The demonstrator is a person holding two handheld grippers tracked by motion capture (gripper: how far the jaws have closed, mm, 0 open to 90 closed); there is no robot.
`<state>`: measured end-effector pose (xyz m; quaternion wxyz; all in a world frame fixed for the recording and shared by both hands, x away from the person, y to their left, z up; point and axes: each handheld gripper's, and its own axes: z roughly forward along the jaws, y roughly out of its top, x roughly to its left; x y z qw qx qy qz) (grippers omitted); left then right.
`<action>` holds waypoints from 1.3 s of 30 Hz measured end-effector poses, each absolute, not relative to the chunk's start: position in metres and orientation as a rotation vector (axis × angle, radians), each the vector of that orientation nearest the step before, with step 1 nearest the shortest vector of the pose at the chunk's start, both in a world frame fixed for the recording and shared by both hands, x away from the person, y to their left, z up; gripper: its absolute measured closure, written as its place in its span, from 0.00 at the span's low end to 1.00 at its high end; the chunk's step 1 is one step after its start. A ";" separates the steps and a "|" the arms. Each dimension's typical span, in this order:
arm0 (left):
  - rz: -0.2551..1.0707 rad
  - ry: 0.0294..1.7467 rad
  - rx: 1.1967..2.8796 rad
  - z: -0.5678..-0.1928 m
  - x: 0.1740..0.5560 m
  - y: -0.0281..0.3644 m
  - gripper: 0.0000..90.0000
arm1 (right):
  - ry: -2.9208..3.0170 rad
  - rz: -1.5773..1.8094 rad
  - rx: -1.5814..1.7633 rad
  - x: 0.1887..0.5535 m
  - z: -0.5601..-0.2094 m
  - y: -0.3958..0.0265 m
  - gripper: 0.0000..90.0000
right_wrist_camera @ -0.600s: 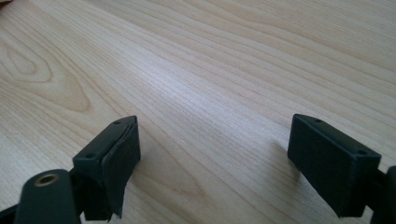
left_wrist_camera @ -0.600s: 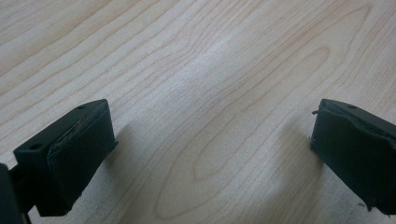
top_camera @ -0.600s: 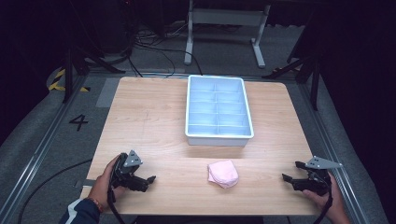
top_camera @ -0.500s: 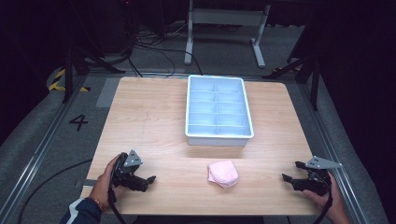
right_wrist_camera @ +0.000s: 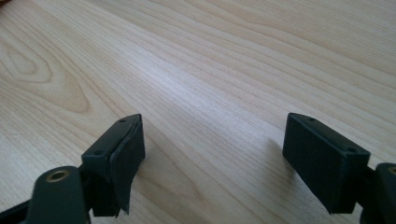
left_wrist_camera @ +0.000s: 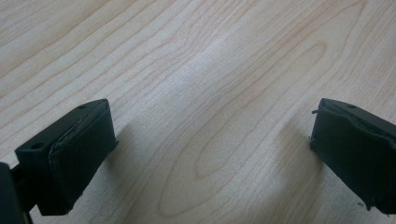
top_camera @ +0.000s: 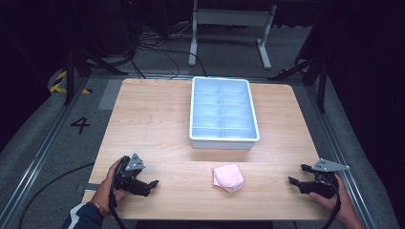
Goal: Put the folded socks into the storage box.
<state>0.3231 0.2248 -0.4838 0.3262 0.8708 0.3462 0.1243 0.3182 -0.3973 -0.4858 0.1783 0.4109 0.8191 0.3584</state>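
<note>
A folded pink cloth lies on the wooden table near its front edge, just in front of a white divided tray. My left gripper rests at the front left, held by a hand, and points right toward the cloth. Its jaws stand wide apart over bare wood with nothing between them. My right gripper sits at the front right and points left toward the cloth. In the right gripper view its jaws are spread wide over bare wood, and they hold nothing.
The tray's several compartments look empty. Metal rails run along both sides of the table, and a floor mark "4" lies to the left. A metal stand and cables sit on the dark floor behind the table.
</note>
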 end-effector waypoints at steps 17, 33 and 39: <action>0.330 0.908 2.282 -0.484 0.322 0.225 0.00 | 2.341 1.061 1.137 0.328 -0.477 -0.389 0.25; 0.328 0.916 2.277 -0.484 0.322 0.225 0.00 | 2.416 1.162 0.917 0.335 -0.447 -0.341 0.34; 0.328 0.916 2.277 -0.484 0.322 0.225 0.00 | 2.483 1.171 0.814 0.338 -0.441 -0.312 0.37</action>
